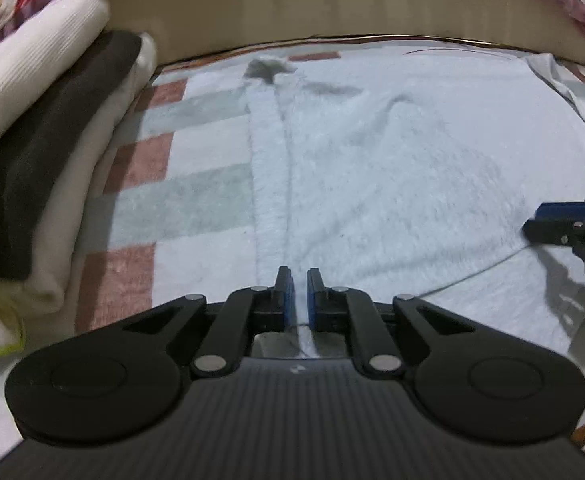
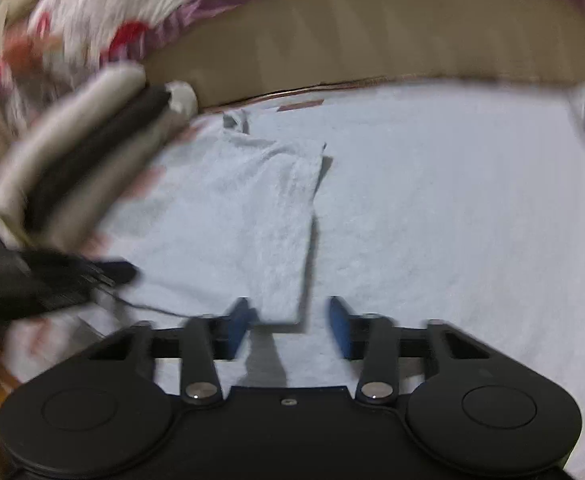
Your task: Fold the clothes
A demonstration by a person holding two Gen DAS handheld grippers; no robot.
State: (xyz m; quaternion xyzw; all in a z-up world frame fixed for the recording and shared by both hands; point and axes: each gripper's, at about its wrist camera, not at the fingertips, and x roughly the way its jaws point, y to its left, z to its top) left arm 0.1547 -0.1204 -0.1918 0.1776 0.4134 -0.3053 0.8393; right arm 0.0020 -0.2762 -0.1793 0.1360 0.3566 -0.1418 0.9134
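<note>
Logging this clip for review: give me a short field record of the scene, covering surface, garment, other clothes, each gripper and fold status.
surface: checked blanket in pink, grey and white
garment: pale blue top laid flat, one side folded inward
other clothes: folded stack, white and dark layers, at the left edge
left gripper: shut, a thin fold of the pale blue top between its pads
right gripper: open, holding nothing, poised over the corner of the folded flap
fold status: partly done

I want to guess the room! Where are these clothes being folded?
Probably a bedroom, on a bed: a checked blanket under the pale blue garment, a stack of folded clothes, and a flowery quilt behind.
</note>
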